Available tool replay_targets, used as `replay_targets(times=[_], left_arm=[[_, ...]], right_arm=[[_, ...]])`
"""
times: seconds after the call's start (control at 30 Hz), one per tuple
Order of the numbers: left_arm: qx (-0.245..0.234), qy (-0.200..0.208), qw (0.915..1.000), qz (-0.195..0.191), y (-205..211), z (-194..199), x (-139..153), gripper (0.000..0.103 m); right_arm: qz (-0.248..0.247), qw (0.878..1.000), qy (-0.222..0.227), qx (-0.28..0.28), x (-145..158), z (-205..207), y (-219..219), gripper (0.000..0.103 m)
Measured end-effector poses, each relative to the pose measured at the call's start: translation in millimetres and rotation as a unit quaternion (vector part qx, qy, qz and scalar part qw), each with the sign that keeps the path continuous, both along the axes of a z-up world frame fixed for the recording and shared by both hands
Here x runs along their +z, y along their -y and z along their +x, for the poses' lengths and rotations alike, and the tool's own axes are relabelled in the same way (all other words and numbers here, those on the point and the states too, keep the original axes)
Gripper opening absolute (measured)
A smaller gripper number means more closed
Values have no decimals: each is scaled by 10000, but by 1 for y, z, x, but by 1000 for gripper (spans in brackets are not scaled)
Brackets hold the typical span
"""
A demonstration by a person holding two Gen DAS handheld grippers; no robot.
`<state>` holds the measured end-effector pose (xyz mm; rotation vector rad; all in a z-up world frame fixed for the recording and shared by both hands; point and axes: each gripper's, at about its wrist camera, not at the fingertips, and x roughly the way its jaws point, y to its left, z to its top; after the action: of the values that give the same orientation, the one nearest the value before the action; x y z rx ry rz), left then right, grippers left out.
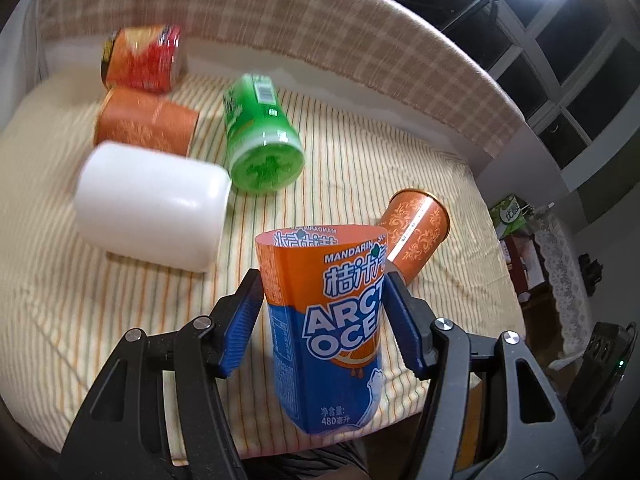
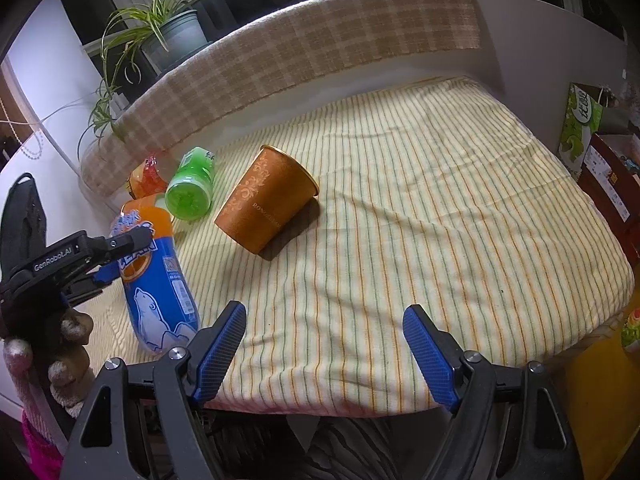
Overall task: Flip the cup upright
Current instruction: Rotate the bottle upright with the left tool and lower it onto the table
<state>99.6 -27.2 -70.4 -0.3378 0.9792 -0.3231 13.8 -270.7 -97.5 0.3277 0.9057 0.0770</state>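
Observation:
My left gripper (image 1: 322,292) is shut on an orange-and-blue Arctic Ocean cup (image 1: 328,336), open end up, its base near the striped cloth. In the right wrist view the same cup (image 2: 160,280) stands at the left, held by the left gripper (image 2: 108,256). An orange patterned cup (image 2: 266,200) lies on its side mid-cloth; it also shows behind the held cup in the left wrist view (image 1: 416,232). My right gripper (image 2: 324,348) is open and empty over the cloth's near edge.
A white cup (image 1: 148,204), a green cup (image 1: 260,140), a second orange cup (image 1: 144,120) and a red-orange cup (image 1: 144,60) lie on their sides at the far left. A checked headboard (image 2: 300,52) borders the back. A potted plant (image 2: 168,32) stands behind it.

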Motion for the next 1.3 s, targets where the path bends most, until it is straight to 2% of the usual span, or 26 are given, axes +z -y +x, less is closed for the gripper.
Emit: replay_targets(times=[0.33,0.53,0.73,1.3], left_arm=[[15,563,9975,423,3,-9,18,62],[35,722,9957,580,4,-11,20,62],[6,958,9912,911,10,-15,22,62],[-190,1057,9879,1116,16,-22,20,62]], right_arm=[[24,10000,4,3,0,2,-2,83],[13,10000,3,41,0,3,-5,83],[0,10000,3,39,0,3,-6,83],[-38,10000,37,61,2,3,-8,83]])
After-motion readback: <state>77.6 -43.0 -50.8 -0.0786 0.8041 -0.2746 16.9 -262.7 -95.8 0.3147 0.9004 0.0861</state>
